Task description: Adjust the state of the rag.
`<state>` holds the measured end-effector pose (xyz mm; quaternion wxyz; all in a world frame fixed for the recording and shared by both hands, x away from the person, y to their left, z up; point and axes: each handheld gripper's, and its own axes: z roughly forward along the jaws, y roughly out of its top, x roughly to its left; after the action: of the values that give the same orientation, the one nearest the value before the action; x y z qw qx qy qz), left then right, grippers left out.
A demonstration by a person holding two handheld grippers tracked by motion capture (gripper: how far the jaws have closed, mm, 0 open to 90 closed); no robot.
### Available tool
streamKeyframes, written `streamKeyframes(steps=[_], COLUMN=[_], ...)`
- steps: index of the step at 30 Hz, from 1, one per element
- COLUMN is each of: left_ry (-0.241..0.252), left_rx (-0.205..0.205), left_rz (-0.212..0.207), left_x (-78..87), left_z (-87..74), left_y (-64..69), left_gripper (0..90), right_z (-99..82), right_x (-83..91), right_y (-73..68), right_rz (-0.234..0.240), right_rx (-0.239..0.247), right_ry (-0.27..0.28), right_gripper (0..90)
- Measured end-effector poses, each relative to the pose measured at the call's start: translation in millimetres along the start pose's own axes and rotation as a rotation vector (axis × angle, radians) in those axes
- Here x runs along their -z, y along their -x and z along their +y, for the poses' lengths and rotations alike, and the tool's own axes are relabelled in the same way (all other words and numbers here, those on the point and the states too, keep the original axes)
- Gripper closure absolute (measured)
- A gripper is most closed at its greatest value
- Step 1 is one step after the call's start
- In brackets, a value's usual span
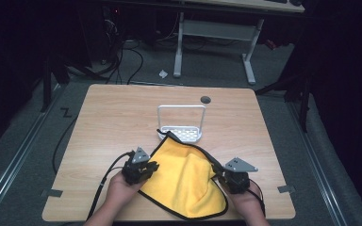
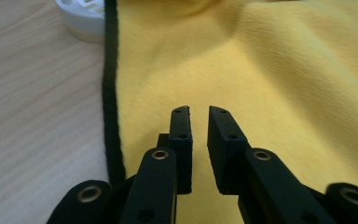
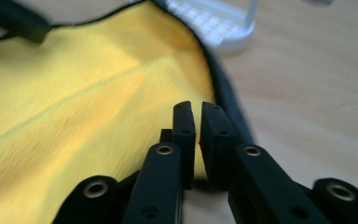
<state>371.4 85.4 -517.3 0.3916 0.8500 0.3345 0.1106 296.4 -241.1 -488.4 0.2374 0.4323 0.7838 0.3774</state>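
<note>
Yellow cloth [image 1: 186, 181] with black edging lies rumpled on table's near edge

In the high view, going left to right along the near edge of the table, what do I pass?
Left hand-held gripper → yellow cloth → right hand-held gripper.

left gripper [image 2: 199, 112]: jaws slightly parted | right gripper [image 3: 196, 106]: jaws nearly closed
</note>
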Motion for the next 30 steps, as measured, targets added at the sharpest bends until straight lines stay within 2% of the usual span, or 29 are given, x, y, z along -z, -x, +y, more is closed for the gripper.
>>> streamKeyframes(steps=[2, 3, 4, 6, 8, 10, 11, 12, 14, 15, 17, 18, 19, 21, 22, 23, 26, 27, 28, 30], left_ry=[-0.043, -0.047, -0.041, -0.051, -0.049, -0.05, -0.051, -0.052, -0.051, -0.049, -0.028, -0.018, -0.01, 0.002, -0.001, -0.005, -0.017, -0.026, -0.02, -0.007], left_rx=[0.0, -0.005, -0.002, -0.015, -0.007, 0.019, 0.027, 0.035, 0.061, 0.06, 0.058, 0.061, 0.066, 0.055, 0.032, 0.027, 0.036, 0.032, 0.018, 0.011], left_rz=[0.01, 0.013, 0.008, 0.006, -0.007, -0.03, -0.042, -0.053, -0.07, -0.069, -0.059, -0.056, -0.059, -0.049, -0.032, -0.021, -0.009, 0.0, 0.009, 0.015], left_x=[-7.0, -7.7, -5.0, 4.4, 18.2, 30.7, 34.9, 39.9, 47.6, 49.3, 48.6, 46.4, 43.9, 37.0, 33.5, 31.5, 27.7, 26.5, 25.7, 25.8], left_z=[-0.6, -3.6, -6.8, -14.9, -28.5, -40.6, -44.7, -49.5, -56.7, -57.5, -54.6, -51.6, -48.9, -40.9, -36.8, -35.0, -34.2, -35.3, -38.3, -40.4], left_y=[-3.4, -3.2, -2.3, 1.7, 7.1, 12.5, 14.9, 17.9, 21.2, 21.9, 20.6, 18.6, 16.9, 13.9, 12.1, 11.2, 6.8, 7.1, 8.0, 8.1], left_gripper=[83.7, 85.3, 86.9, 87.4, 87.6, 87.9, 87.8, 87.8, 86.4, 84.6, 81.3, 77.3, 77.3, 76.1, 75.3, 74.3, 73.3, 73.5, 74.6, 75.8], right_z=[-9.2, -12.9, -17.5, -17.8, -13.3, -6.8, -2.5, -2.5, 2.0, 4.6, 6.9, 6.7, 6.7, 4.9, 4.2, 3.3, 1.9, 0.1, -0.5, -0.3], right_x=[-3.8, -7.3, -16.6, -21.1, -31.0, -43.8, -56.4, -56.4, -64.0, -62.3, -53.2, -44.2, -44.2, -42.9, -43.9, -47.1, -56.5, -60.1, -59.1, -58.7], right_y=[-3.7, -5.8, -7.4, -6.4, 0.6, 10.8, 23.4, 23.4, 34.7, 37.5, 35.7, 27.9, 27.9, 19.3, 16.7, 13.6, 10.6, 9.1, 6.4, 5.5], right_rz=[0.025, 0.029, 0.032, 0.034, 0.003, -0.043, -0.079, -0.079, -0.109, -0.108, -0.076, -0.028, -0.028, 0.018, 0.026, 0.027, 0.045, 0.048, 0.057, 0.066], right_rx=[-0.004, -0.002, 0.008, 0.005, 0.004, 0.003, -0.013, -0.013, -0.04, -0.053, -0.077, -0.074, -0.074, -0.061, -0.057, -0.055, -0.042, -0.02, -0.02, -0.006], right_ry=[-0.048, -0.077, -0.119, -0.131, -0.141, -0.151, -0.168, -0.168, -0.167, -0.144, -0.108, -0.084, -0.084, -0.093, -0.096, -0.109, -0.149, -0.161, -0.161, -0.164], right_gripper=[87.7, 88.0, 88.4, 88.4, 88.2, 88.2, 87.8, 87.8, 87.2, 86.9, 85.5, 81.8, 81.8, 76.1, 74.0, 70.4, 66.6, 67.9, 80.5, 83.2])
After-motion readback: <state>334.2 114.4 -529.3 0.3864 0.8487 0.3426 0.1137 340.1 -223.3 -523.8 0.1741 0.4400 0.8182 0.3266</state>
